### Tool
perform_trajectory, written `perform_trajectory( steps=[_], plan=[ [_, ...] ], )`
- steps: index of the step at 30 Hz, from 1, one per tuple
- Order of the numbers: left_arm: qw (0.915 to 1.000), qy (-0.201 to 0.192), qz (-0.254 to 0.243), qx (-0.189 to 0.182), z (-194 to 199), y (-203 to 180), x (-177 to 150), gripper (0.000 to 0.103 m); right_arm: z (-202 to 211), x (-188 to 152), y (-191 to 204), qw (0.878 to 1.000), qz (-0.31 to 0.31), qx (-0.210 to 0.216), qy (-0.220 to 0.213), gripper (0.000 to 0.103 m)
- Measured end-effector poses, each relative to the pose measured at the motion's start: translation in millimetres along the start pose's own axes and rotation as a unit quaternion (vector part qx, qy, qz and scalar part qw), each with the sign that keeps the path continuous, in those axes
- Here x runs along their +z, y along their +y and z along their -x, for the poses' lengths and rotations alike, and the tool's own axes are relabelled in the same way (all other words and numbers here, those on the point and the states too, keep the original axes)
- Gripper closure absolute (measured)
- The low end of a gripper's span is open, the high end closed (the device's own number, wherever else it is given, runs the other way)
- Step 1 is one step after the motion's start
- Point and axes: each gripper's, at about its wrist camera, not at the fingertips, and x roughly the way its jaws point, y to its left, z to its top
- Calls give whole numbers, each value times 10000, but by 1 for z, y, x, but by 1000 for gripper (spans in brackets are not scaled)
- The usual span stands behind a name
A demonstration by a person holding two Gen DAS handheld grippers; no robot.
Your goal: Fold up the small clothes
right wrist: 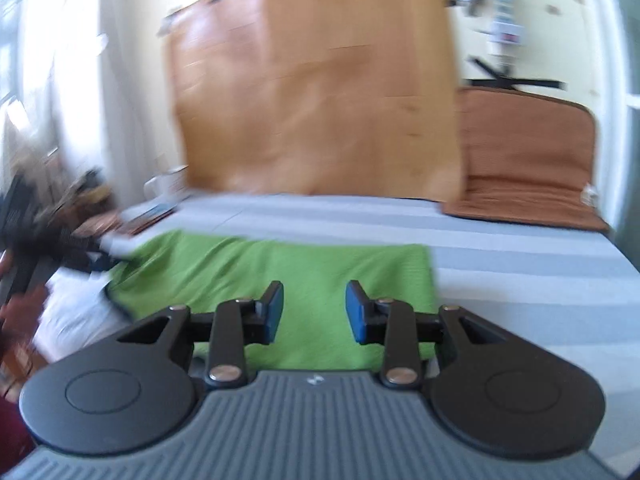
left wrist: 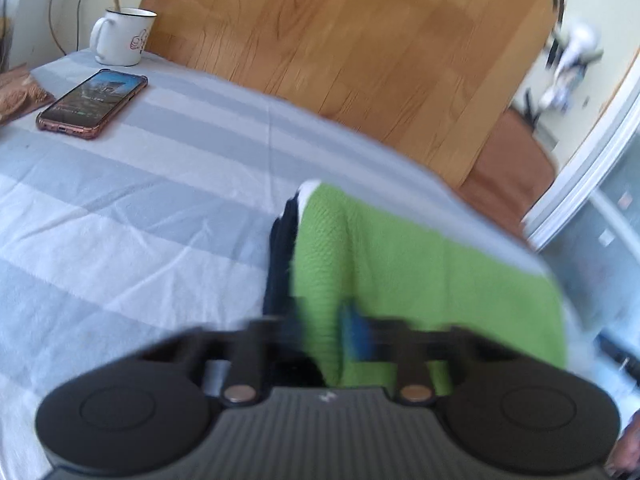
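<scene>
A bright green knit garment (left wrist: 420, 272) with a dark navy and white edge (left wrist: 282, 248) lies on the striped bed sheet (left wrist: 140, 200). My left gripper (left wrist: 324, 332) is shut on a raised fold of the garment near that dark edge. One blue pad (left wrist: 356, 332) shows beside the pinched cloth, and the picture is blurred. In the right wrist view the same green garment (right wrist: 280, 264) is spread flat. My right gripper (right wrist: 315, 312) hovers open over its near part, with nothing pressed between the blue pads (right wrist: 273, 312).
A white mug (left wrist: 120, 36) and a phone (left wrist: 94, 102) sit at the sheet's far left corner. A wooden board (left wrist: 340, 40) stands behind the bed, with a brown cushion (right wrist: 524, 160) at the far right. A dark blurred shape (right wrist: 36, 240) lies at the left.
</scene>
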Motion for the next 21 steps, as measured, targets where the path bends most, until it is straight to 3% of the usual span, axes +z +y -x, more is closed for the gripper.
perform_trajectory(
  steps=[4, 8, 9, 10, 12, 17, 19, 21],
  plan=[
    [9997, -221, -8, 88, 11, 6, 8, 92, -20, -1, -23, 9975, -526, -461, 92, 66],
    [9997, -90, 227, 15, 8, 14, 17, 92, -36, -12, -55, 9888, -1346, -598, 245, 48],
    [9998, -65, 194, 61, 5, 12, 17, 92, -39, -16, -61, 9857, -1557, -543, 348, 48],
    [9998, -45, 155, 101, 3, 10, 16, 92, -40, -20, -63, 9826, -1745, -441, 466, 49],
    [9999, -35, 100, 119, 2, 8, 17, 92, -43, -24, -57, 9822, -1753, -195, 649, 92],
    [9997, -111, 213, -101, 15, 11, 24, 92, 2, -6, -35, 9853, -1689, -28, 267, 94],
    [9998, -72, 160, 0, 13, 10, 23, 92, 5, -14, -33, 9845, -1672, -176, 500, 94],
    [9999, 42, 64, 148, 4, 11, 19, 92, -12, -34, -35, 9800, -1638, -474, 1025, 93]
  ],
)
